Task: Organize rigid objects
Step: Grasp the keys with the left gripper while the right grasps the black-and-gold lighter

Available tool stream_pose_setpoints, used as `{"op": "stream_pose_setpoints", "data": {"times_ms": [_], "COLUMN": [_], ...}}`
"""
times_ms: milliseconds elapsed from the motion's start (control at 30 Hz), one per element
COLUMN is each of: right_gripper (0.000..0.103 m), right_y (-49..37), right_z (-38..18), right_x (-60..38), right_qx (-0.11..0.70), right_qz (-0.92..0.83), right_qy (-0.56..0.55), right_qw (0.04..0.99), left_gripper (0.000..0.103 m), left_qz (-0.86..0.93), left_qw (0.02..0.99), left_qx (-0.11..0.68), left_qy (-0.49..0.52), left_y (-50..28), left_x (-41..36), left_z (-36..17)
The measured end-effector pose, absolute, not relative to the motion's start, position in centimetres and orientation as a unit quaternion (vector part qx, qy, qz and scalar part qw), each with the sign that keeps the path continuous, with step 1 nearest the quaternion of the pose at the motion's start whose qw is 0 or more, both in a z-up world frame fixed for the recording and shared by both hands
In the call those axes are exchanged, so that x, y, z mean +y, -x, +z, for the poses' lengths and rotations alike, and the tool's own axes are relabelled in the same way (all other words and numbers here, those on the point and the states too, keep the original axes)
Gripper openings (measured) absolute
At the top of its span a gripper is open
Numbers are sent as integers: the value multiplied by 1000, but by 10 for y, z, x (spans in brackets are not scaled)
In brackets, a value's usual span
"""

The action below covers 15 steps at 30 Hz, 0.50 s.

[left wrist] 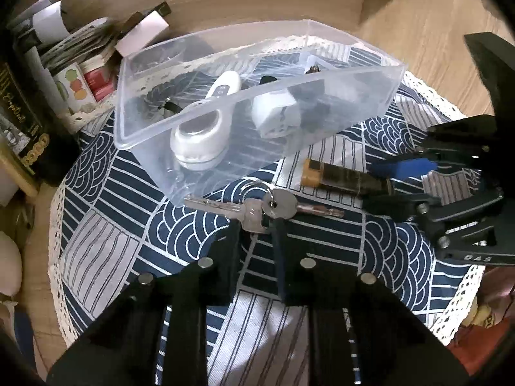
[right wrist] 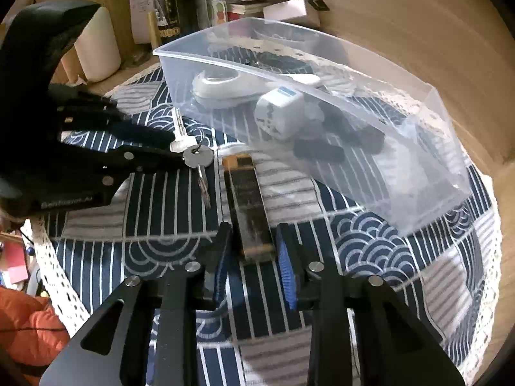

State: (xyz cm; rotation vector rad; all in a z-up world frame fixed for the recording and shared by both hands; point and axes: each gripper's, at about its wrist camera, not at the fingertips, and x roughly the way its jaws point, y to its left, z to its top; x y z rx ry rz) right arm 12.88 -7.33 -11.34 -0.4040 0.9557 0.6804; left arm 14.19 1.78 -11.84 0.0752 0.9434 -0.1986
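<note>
The bunch of keys [left wrist: 267, 207] lies on the blue-and-white patterned cloth [left wrist: 322, 234], just in front of the clear plastic bin [left wrist: 222, 64], and the left gripper [left wrist: 257, 225] has its two black fingers closed in on the key heads, pinching them where they meet the ring. Just beside the keys, a dark rectangular lighter-like block with an amber end [right wrist: 249, 206] lies flat on the same cloth, pointing toward the bin; the right gripper [right wrist: 252, 244] has its fingers pressed against either side of the near end, the blue pad [right wrist: 286, 273] tight to one edge. Both objects rest on the cloth. Inside the bin a white handheld device with a round metal face [left wrist: 199, 141] lies along the near wall, with a white travel adapter [left wrist: 273, 115] next to it and some dark pieces further along. Behind the bin, at the edge of the wooden surface [left wrist: 418, 41], boxes and books [left wrist: 77, 64] are stacked in a cluttered row.
</note>
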Motion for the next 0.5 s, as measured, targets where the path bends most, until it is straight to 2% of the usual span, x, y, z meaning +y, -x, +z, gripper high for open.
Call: {"op": "stream_pose_setpoints", "data": {"times_ms": [67, 100, 133, 233, 267, 300, 400, 467, 500], "right_gripper": [32, 33, 33, 33, 31, 24, 22, 22, 22], "right_y": [-134, -136, -137, -138, -136, -135, -129, -127, -126], "right_z": [-114, -115, -115, -117, -117, -117, -116, -116, -116], "right_x": [-69, -67, -65, -61, -60, -60, -65, -68, -70], "right_qx": [447, 446, 445, 441, 437, 436, 435, 432, 432], "right_qz": [322, 324, 324, 325, 326, 326, 325, 321, 320], "right_qy": [184, 182, 181, 185, 186, 186, 184, 180, 178], "right_qw": [814, 814, 815, 816, 817, 818, 820, 823, 824], "left_gripper": [18, 14, 0, 0, 0, 0, 11, 38, 44], "left_qz": [-94, -95, -95, -94, -91, -92, -78, -72, -67], "left_qw": [886, 887, 886, 884, 884, 884, 890, 897, 901], "left_qx": [452, 451, 453, 459, 459, 458, 448, 436, 427], "left_qy": [-35, -33, -30, -16, -14, -12, -11, -19, -26], "left_y": [-135, -132, -129, -119, -115, -110, -103, -104, -106], "left_x": [20, 20, 22, 29, 30, 32, 38, 39, 38], "left_z": [-118, -118, -118, -117, -116, -114, -107, -101, -98]}}
